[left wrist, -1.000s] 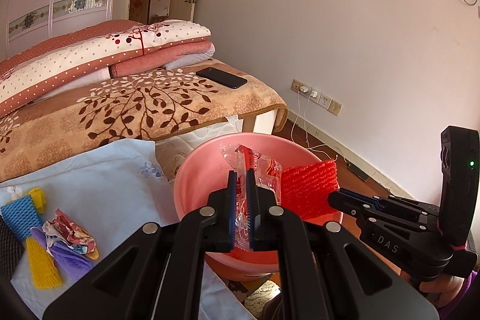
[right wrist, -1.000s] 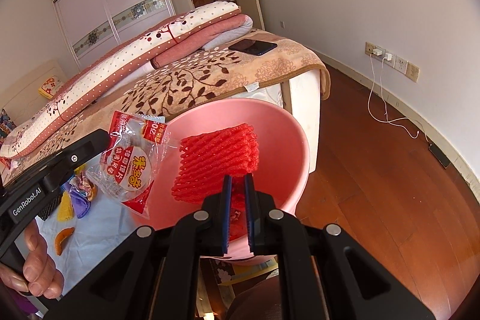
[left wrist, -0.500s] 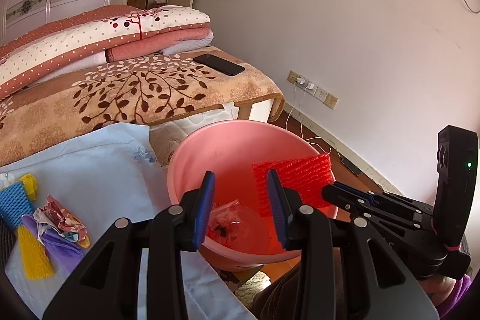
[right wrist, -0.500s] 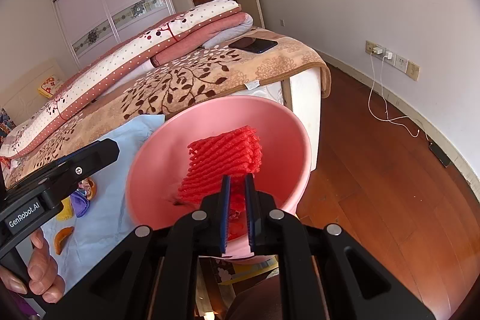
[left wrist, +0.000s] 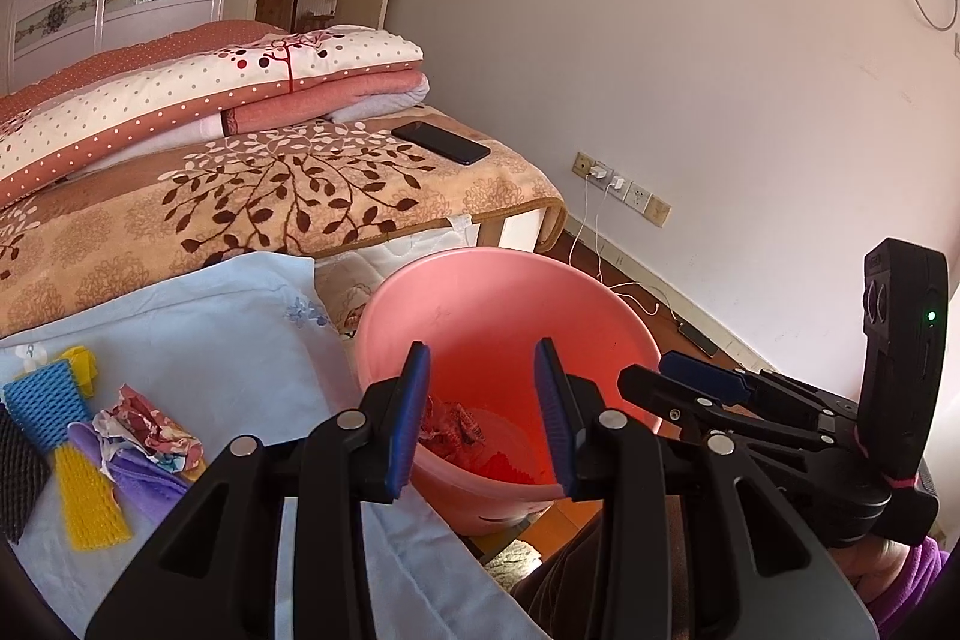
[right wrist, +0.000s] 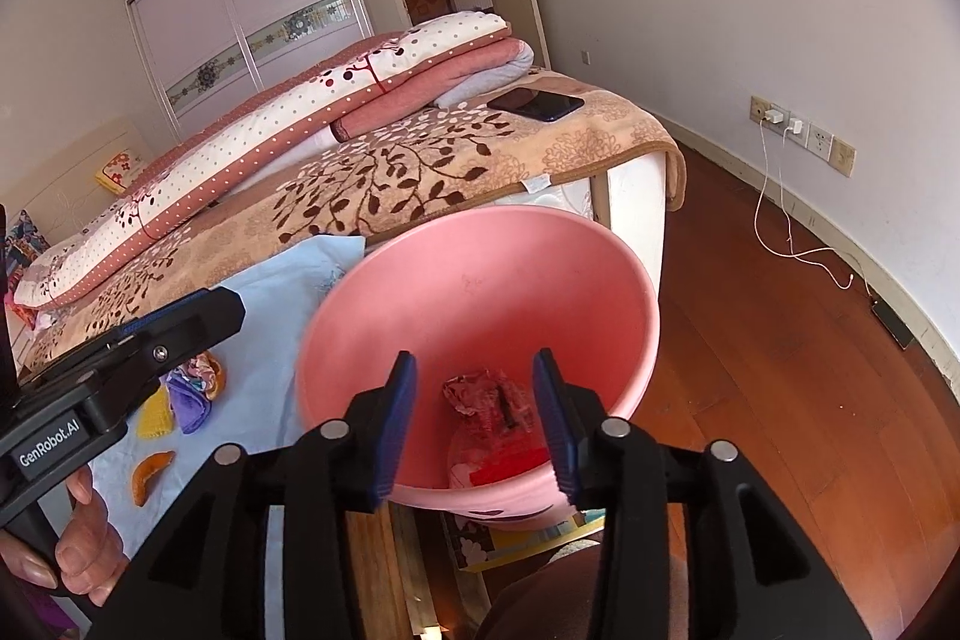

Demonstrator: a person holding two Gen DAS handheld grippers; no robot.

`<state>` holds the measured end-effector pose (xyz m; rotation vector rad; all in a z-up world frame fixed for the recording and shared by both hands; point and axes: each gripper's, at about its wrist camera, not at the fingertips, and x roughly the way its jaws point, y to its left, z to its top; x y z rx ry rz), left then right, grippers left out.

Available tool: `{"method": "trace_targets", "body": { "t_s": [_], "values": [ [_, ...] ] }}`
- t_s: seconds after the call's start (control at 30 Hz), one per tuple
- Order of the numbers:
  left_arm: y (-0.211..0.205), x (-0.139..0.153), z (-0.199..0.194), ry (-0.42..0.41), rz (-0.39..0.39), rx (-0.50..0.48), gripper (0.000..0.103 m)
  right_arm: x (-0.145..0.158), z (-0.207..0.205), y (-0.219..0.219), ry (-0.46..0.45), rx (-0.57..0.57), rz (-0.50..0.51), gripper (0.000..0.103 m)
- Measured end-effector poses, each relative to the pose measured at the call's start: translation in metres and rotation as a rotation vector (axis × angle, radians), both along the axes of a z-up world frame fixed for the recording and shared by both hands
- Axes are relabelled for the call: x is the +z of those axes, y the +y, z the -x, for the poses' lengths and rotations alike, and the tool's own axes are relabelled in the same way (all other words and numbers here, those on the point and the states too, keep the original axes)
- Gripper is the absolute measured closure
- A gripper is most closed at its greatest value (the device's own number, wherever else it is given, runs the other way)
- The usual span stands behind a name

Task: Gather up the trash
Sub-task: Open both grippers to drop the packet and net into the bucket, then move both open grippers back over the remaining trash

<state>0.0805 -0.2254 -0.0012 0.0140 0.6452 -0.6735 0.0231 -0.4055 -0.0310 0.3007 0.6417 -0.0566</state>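
Observation:
A pink basin stands beside the bed's near edge. On its bottom lie a crumpled snack wrapper and the red foam net. My left gripper hangs open above the basin with nothing between its blue pads. The jaws of my right gripper are opening over the basin, and nothing is between them. More trash lies on the light blue cloth: a blue foam net, a yellow foam net, a purple piece and a crumpled wrapper.
A folded quilt and a dark phone lie on the leaf-patterned blanket. An orange peel rests on the cloth. Chargers and a white cable hang from the wall sockets over the wooden floor.
My left gripper opened and the snack wrapper fell into the basin. Then my right gripper opened and the red foam net dropped in too. Both hands stayed where they were.

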Motion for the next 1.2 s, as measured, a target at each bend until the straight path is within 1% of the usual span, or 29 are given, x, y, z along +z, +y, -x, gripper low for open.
{"method": "trace_targets", "body": {
  "t_s": [0.13, 0.33, 0.37, 0.4, 0.47, 0.77, 1.0, 1.2],
  "values": [
    [0.015, 0.002, 0.006, -0.013, -0.009, 0.048, 0.067, 0.007, 0.004, 0.014, -0.021, 0.037, 0.002, 0.061],
    [0.044, 0.006, 0.01, -0.02, 0.003, 0.119, 0.067, 0.013, 0.007, 0.038, -0.033, 0.095, 0.006, 0.06],
    [0.049, 0.006, 0.01, -0.02, 0.003, 0.126, 0.067, 0.013, 0.007, 0.042, -0.033, 0.104, 0.008, 0.059],
    [0.054, 0.006, 0.011, -0.018, 0.005, 0.133, 0.067, 0.013, 0.007, 0.047, -0.035, 0.113, 0.009, 0.055],
    [0.065, 0.006, 0.012, -0.014, 0.005, 0.156, 0.067, 0.015, 0.007, 0.056, -0.044, 0.13, 0.013, 0.05],
    [0.118, 0.002, 0.013, 0.023, 0.014, 0.263, 0.067, 0.017, 0.005, 0.094, -0.047, 0.217, 0.023, 0.048],
    [0.166, -0.006, 0.016, 0.052, 0.012, 0.342, 0.067, 0.012, 0.001, 0.124, -0.027, 0.28, 0.039, 0.046],
    [0.214, -0.015, 0.017, 0.077, 0.012, 0.447, 0.067, 0.007, -0.006, 0.145, -0.007, 0.329, 0.054, 0.046]
  ]
}}
